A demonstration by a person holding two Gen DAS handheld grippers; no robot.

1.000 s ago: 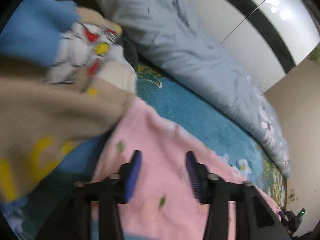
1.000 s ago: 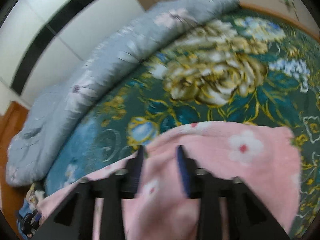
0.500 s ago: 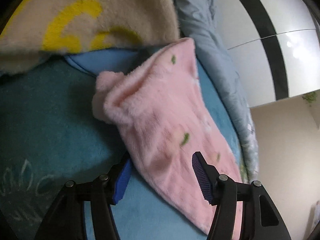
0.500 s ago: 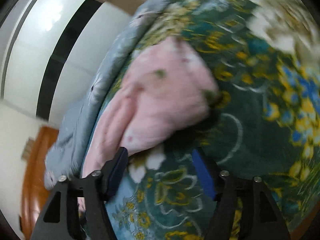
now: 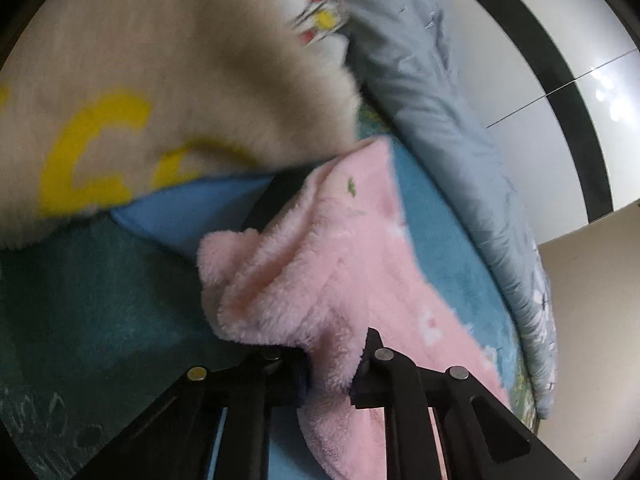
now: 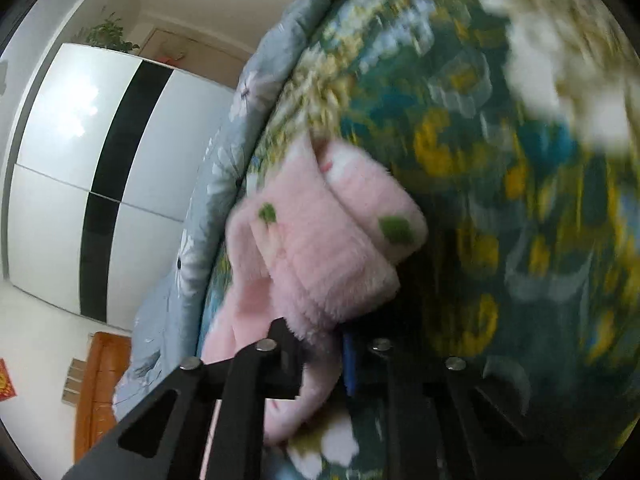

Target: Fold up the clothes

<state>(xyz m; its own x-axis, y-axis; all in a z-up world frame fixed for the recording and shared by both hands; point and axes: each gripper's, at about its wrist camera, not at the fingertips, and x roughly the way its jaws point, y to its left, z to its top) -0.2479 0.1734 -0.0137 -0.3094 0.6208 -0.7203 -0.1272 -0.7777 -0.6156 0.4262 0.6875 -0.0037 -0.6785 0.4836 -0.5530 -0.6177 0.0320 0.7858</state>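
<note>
Left gripper (image 5: 332, 372): clamped on one end of the pink fleece garment (image 5: 332, 280), pile bulging up between its fingers.
Right gripper (image 6: 320, 356): closed on the opposite end of the same garment, which doubles into a thick roll just ahead of it.
Bed (image 6: 500, 208): a dark floral blanket covers it; the garment lies on top, roughly along the bed.
Grey quilt (image 5: 452, 152): bunched along the far side of the bed, beside the garment but apart from it.
Beige fleece with yellow letters (image 5: 152, 92): heaped at the left gripper's end, its edge just over the pink corner.
Pink fleece garment: long axis runs from one gripper to the other, each holding an end, so neither is nearer.
Judgement: a fold likely turns on bringing the two held ends together along that axis; how many folds it already carries I cannot tell.
</note>
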